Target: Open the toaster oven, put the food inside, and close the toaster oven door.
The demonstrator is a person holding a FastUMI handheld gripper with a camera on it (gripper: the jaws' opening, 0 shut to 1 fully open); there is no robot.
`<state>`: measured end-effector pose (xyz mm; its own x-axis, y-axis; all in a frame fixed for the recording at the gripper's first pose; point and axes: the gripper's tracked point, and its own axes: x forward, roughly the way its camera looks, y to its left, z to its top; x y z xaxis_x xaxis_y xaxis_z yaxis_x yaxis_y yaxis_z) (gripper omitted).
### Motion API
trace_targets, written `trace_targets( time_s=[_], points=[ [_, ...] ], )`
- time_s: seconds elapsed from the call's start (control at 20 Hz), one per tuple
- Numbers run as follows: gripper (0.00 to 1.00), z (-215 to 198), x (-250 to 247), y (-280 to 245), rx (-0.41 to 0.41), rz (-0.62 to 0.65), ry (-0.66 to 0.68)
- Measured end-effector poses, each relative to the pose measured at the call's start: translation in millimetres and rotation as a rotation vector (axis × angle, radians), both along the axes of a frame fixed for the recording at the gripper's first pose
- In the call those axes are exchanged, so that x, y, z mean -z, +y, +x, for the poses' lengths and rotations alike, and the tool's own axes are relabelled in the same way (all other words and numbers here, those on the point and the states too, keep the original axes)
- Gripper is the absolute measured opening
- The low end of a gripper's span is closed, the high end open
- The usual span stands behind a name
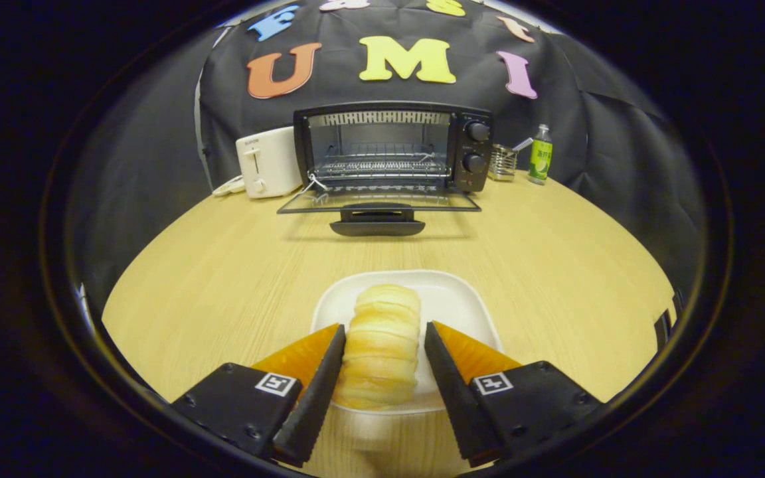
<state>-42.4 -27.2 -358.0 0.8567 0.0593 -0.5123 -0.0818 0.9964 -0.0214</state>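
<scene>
Straddling the ridged bread roll point(381, 345), the gripper point(382, 362) sat low over the white square plate point(462, 299), pointed straight at the toaster oven point(392, 149). Left finger point(319, 378) appeared to touch the roll's side; the right one point(445, 378) showed a thin gap, so a firm grasp could not be told. Roll lay lengthwise on the plate, between the fingers. Beyond, across bare wooden table point(210, 279), the oven stood with its glass door point(377, 202) dropped flat, wire rack point(382, 166) visible inside. White toaster point(268, 161) just left of it; metal holder point(503, 162) and green bottle point(540, 155) to its right.
</scene>
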Motion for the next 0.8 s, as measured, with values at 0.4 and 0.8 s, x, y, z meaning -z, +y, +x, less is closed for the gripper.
trace_targets(
  time_s=[0.4, 0.8],
  points=[
    [0.68, 0.5, -1.1, 1.1, 0.019, 0.035, 0.009],
    [0.66, 13.3, -64.9, -2.7, 0.025, 0.088, -0.120]
  ],
)
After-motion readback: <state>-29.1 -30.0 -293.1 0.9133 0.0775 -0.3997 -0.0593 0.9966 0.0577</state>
